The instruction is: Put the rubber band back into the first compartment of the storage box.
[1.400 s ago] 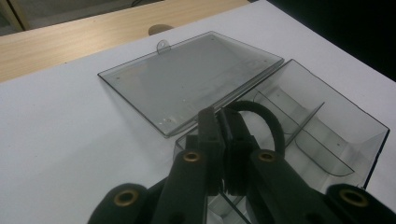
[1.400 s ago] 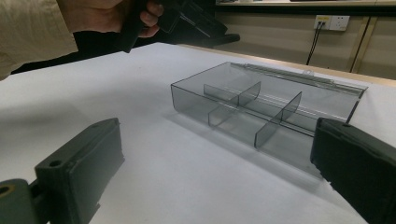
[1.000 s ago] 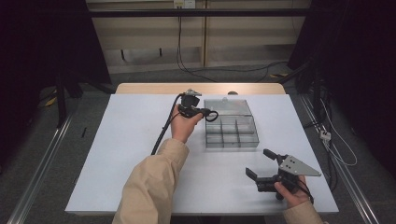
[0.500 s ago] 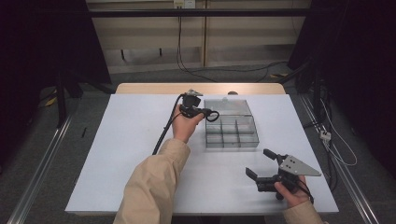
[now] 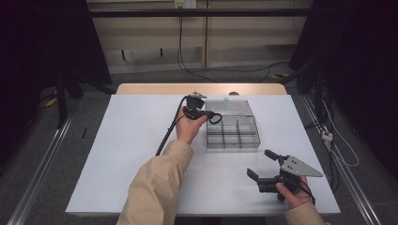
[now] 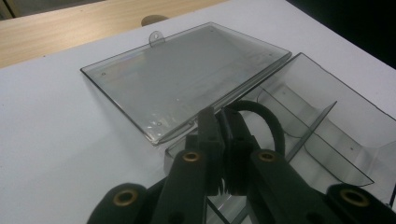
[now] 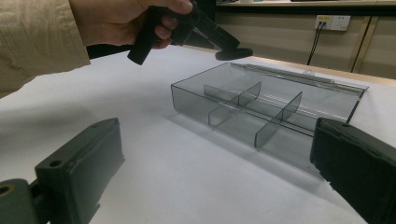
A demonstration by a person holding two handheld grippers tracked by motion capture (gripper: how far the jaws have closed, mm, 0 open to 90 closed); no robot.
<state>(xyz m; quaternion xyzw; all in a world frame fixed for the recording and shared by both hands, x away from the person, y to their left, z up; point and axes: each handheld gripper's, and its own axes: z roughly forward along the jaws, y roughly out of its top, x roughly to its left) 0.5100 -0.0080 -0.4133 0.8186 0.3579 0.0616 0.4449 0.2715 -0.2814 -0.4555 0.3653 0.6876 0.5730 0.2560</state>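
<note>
On the white bench (image 5: 131, 154) sits a clear grey box (image 5: 233, 132) with its lid (image 6: 182, 79) swung open and lying flat behind it, toward the bench's far edge. Dividers (image 7: 243, 100) split the box into compartments. The left claw (image 5: 210, 115) hangs over the box's near-left corner as the high view shows it, held in a hand (image 5: 188, 127) whose tan sleeve (image 5: 157, 185) comes in from the bottom. Its jaws are clenched on a black ring (image 6: 261, 119); in the left gripper view the ring loops out past the pressed-together tips, above a compartment just in front of the lid's hinge edge. The right gripper view shows that same ring held clear of the box wall, not touching it. The right claw (image 5: 261, 165) is well apart from the box, near the bench's front right, with its grey plate (image 5: 300, 166) on top. Its jaws are spread wide and grasp nothing, and between them the right gripper view looks across bare bench toward the box.
</note>
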